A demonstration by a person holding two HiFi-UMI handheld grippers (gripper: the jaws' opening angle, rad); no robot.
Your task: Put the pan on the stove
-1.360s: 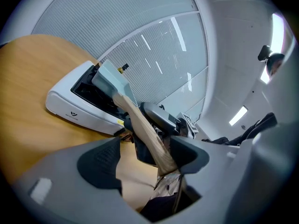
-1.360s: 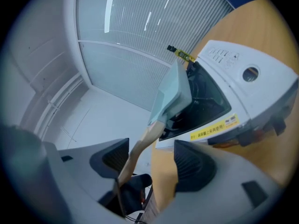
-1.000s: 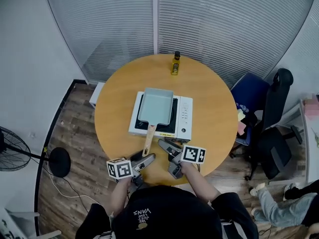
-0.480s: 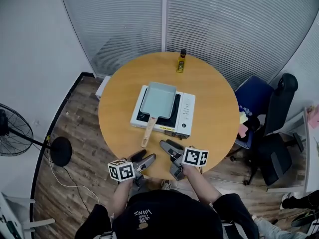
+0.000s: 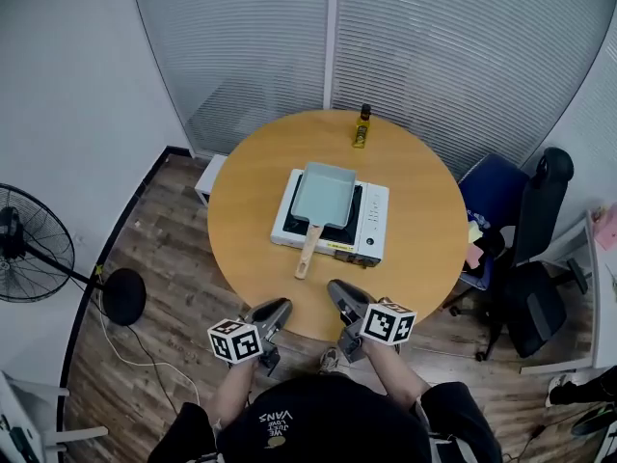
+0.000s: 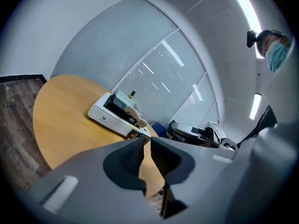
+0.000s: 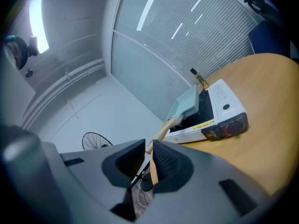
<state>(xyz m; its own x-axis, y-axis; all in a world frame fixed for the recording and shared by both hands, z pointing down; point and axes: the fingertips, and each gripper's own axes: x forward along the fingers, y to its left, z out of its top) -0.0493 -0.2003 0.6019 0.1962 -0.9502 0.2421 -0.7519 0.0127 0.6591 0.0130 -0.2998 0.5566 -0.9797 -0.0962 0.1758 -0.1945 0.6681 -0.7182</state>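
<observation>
The pale blue-grey rectangular pan (image 5: 326,194) sits on the white portable stove (image 5: 374,225) in the middle of the round wooden table (image 5: 246,230). Its wooden handle (image 5: 308,251) sticks out over the stove's front towards me. Both grippers hang at the table's near edge, well short of the handle. The left gripper (image 5: 275,308) and right gripper (image 5: 339,293) are closing, their jaws almost together with nothing between them. In the left gripper view the stove (image 6: 105,115) and pan (image 6: 122,99) lie beyond the left gripper (image 6: 145,140). In the right gripper view the pan (image 7: 189,102) shows above the right gripper (image 7: 149,143).
A small yellow oil bottle (image 5: 362,126) stands at the table's far edge. A standing fan (image 5: 29,258) is on the floor at the left. A dark office chair (image 5: 525,249) is on the right. Glass walls with blinds close off the back.
Both grippers have drawn back from the pan handle to the table's near edge and their jaws have closed up. The head view has shifted, so the table sits further right.
</observation>
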